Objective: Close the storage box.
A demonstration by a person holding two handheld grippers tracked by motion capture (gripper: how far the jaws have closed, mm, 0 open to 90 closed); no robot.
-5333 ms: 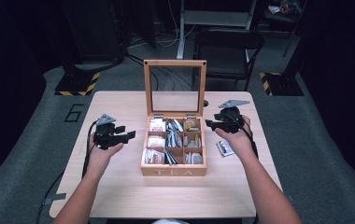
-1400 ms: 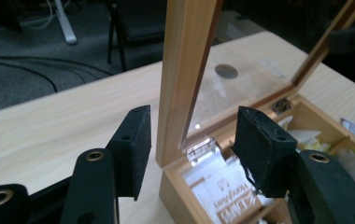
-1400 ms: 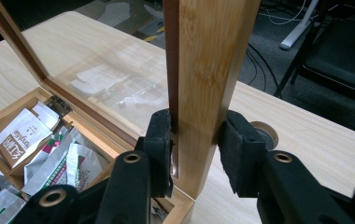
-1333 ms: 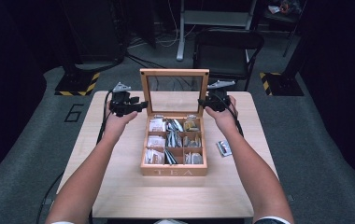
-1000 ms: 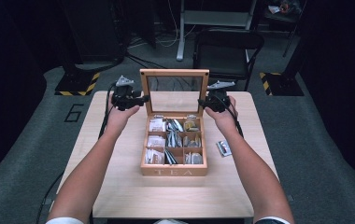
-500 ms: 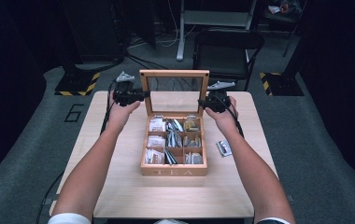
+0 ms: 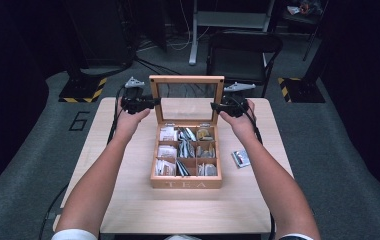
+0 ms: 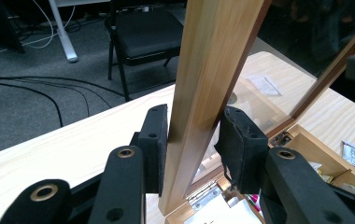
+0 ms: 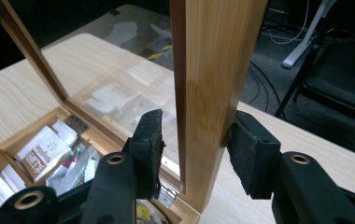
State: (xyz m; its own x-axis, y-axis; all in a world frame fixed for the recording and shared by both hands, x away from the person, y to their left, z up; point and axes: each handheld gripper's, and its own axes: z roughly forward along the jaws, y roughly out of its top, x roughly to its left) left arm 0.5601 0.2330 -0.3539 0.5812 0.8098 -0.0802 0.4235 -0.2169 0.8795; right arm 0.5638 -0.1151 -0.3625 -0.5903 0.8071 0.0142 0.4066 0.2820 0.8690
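While the tea box (image 7: 186, 170) sits at the centre of the table (image 7: 128, 210) with its glass-paned lid (image 7: 186, 80) standing upright, both grippers flank the lid's side rails. The left gripper (image 8: 192, 140) has just closed and now pinches the left rail, both pads appearing to bear on the wood. The right gripper (image 9: 195, 149) has just been opening: the right rail stands between its jaws, with a gap on the inner pad (image 9: 148, 140) side, so that grip is loose. Compared with a second earlier, both hands hold the same stations. Judged from this, the lid is secured on one side only; lowering it evenly calls for re-closing the right jaws first. A loose sachet (image 7: 240, 158) lies on the table right of the box.
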